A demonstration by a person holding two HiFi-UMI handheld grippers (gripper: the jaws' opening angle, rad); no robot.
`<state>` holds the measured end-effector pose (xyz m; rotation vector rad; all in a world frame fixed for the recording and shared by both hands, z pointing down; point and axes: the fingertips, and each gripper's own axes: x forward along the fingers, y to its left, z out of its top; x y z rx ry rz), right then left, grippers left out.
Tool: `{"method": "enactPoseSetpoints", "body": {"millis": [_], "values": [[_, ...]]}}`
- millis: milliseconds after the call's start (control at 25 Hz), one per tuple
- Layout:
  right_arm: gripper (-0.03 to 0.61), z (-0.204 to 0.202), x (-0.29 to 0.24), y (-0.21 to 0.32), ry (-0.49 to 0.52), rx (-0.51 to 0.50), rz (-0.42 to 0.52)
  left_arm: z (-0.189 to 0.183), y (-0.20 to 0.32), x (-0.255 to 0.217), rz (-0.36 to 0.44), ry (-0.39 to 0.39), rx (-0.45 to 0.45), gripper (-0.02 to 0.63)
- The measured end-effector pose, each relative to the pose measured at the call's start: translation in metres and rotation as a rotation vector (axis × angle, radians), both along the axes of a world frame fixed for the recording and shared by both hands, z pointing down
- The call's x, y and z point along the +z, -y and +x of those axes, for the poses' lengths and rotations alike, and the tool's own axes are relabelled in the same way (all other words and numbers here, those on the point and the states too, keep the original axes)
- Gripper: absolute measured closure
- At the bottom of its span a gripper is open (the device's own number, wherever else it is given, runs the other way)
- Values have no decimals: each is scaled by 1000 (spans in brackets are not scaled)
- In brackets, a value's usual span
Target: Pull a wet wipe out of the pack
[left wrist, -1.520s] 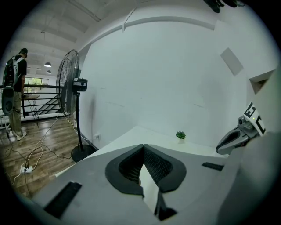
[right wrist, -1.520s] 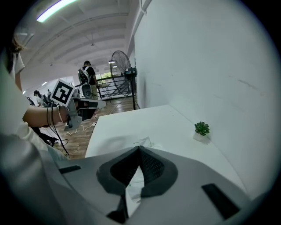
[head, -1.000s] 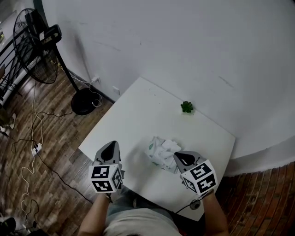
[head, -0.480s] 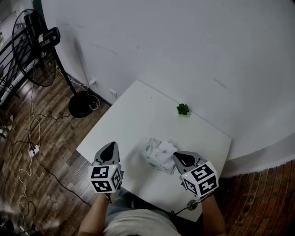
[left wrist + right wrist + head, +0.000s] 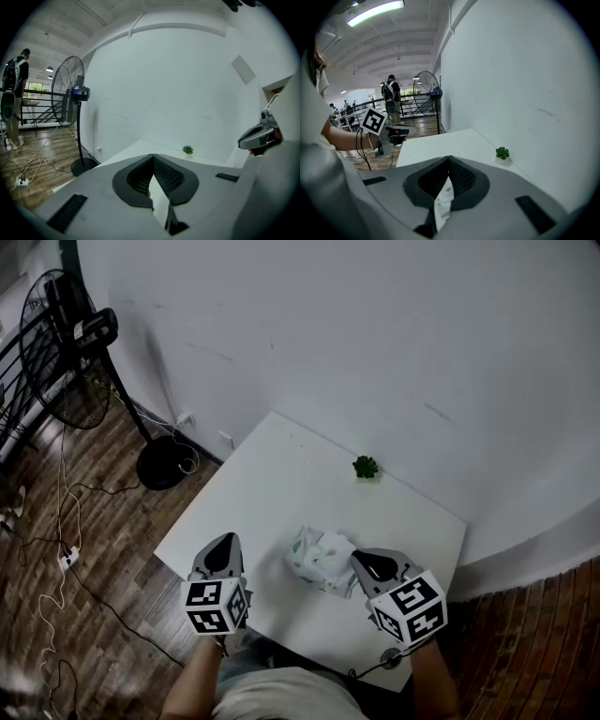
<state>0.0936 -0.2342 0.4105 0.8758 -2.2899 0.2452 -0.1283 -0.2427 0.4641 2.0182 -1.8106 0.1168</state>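
- Both tongs are closed: left tongs (image 5: 222,552) empty, left of the wet wipe pack (image 5: 319,561); right tongs (image 5: 373,566) pinch printed film at its right end.
- Pack lies on the surface (image 5: 267,486); probably light, soft and slippery.
- Best grip: the white tuft (image 5: 339,542) on top.

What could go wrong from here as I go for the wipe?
1. Nothing pins the pack. The left gripper hangs apart from it, to its left, so a pull may well lift the whole pack.
2. Both grippers' jaws are together. The right gripper, at the pack's right end, could shove the pack across the table unless it opens first.
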Motion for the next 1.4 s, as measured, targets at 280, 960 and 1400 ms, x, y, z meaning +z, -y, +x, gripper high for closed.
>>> {"method": "enactPoseSetpoints", "body": {"millis": [280, 960, 1400], "values": [[577, 2, -19, 3, 18, 15, 40, 4, 6, -3, 5, 2, 17, 614], [577, 28, -120, 7, 183, 163, 311, 32, 39, -33, 72, 9, 114, 614], [575, 130, -158, 7, 207, 676, 726, 75, 84, -101, 216, 24, 265, 614]]}}
